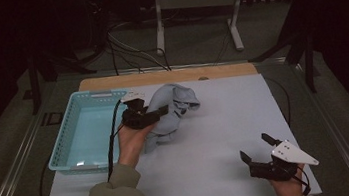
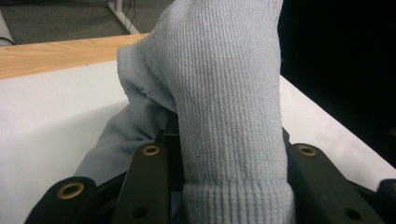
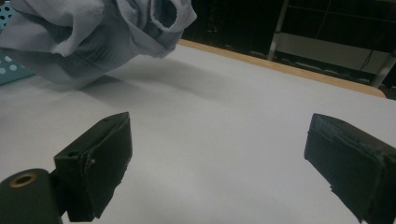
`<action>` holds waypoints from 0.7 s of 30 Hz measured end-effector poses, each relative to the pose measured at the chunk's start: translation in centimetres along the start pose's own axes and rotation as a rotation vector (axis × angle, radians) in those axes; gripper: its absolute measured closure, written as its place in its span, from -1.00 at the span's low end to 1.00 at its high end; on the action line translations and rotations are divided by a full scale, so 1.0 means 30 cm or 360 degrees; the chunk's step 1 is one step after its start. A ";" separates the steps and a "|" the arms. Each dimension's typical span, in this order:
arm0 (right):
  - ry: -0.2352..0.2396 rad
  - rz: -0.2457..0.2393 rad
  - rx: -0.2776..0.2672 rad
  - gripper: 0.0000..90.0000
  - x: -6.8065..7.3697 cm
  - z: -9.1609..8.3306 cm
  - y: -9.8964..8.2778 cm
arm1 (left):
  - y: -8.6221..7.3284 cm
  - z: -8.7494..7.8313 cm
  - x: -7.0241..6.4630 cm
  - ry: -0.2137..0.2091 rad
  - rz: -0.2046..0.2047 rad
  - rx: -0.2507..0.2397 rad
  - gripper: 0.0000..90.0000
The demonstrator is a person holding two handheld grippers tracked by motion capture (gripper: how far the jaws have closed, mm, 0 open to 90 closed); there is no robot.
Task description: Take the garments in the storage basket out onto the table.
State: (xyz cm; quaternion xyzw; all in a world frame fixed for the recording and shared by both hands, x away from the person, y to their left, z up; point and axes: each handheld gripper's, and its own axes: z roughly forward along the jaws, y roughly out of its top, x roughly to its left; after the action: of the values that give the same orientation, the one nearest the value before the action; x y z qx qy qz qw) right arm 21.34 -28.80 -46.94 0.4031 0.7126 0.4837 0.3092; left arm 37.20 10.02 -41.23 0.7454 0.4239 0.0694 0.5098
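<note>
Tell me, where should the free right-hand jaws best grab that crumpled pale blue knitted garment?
Probably the loose bunched end of the pale blue knitted garment, approached from the open right side of the table. The left gripper already clamps its near, ribbed part, and the light blue plastic basket blocks the left.

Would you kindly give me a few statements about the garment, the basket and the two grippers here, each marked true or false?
1. The left gripper is shut on the light blue garment. True.
2. The garment lies inside the turquoise basket. False: it is on the white tabletop beside the basket, partly lifted.
3. The right gripper holds a corner of the garment. False: its jaws stand open and empty, apart from the garment.
4. The basket sits at the table's left side. True.
</note>
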 end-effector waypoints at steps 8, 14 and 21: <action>-0.0001 0.0001 0.0002 -0.83 -0.001 0.001 -0.001 | -0.010 0.024 -0.007 -0.0002 -0.0004 0.0013 0.46; 0.0001 0.0001 0.0004 -0.83 -0.001 0.001 -0.001 | -0.016 0.043 -0.015 -0.0011 -0.0003 0.0018 0.45; 0.0001 0.0001 0.0003 -0.83 0.000 0.002 -0.001 | -0.026 0.065 -0.025 -0.0015 0.0000 0.0029 0.44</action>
State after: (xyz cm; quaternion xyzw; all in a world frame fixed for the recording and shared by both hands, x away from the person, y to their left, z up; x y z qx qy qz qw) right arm 21.38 -28.79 -46.98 0.4034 0.7132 0.4833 0.3084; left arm 37.33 8.22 -42.53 0.7503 0.4221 0.0619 0.5050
